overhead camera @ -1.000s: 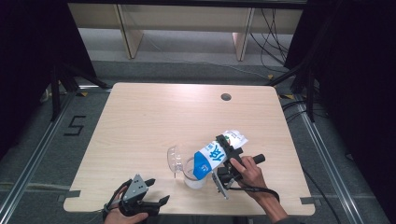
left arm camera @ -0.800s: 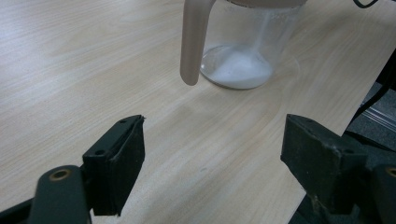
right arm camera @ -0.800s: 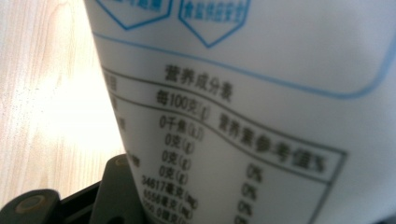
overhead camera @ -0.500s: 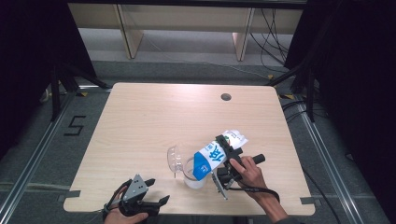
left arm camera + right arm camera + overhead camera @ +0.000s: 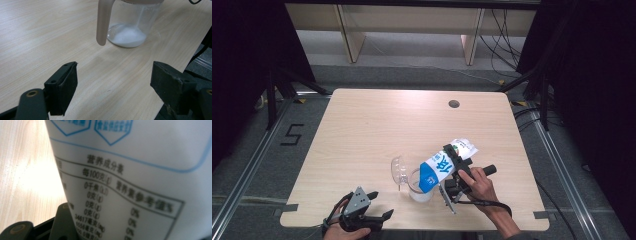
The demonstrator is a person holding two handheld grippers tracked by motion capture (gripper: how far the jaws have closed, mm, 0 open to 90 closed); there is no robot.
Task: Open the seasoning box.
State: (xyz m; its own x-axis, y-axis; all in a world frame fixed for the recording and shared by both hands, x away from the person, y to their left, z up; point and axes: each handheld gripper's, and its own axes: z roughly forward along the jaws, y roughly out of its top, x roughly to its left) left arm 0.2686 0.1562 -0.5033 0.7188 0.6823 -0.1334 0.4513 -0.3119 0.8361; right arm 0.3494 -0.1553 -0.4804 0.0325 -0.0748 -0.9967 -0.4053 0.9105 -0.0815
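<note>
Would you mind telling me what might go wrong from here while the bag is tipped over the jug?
1. The bag is tilted mouth-down in the right gripper over the clear jug. If its mouth drifts off the rim, white powder may land on the table.
2. The jug stands near the table's front edge, and the left gripper rests open, apart from it. A nudge from the bag could shift or tip it.

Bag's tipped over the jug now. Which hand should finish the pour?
Probably the right. The right gripper already holds the blue-and-white bag, tilted mouth-down over the clear jug. The left gripper stands open near the table's front edge, apart from both.
</note>
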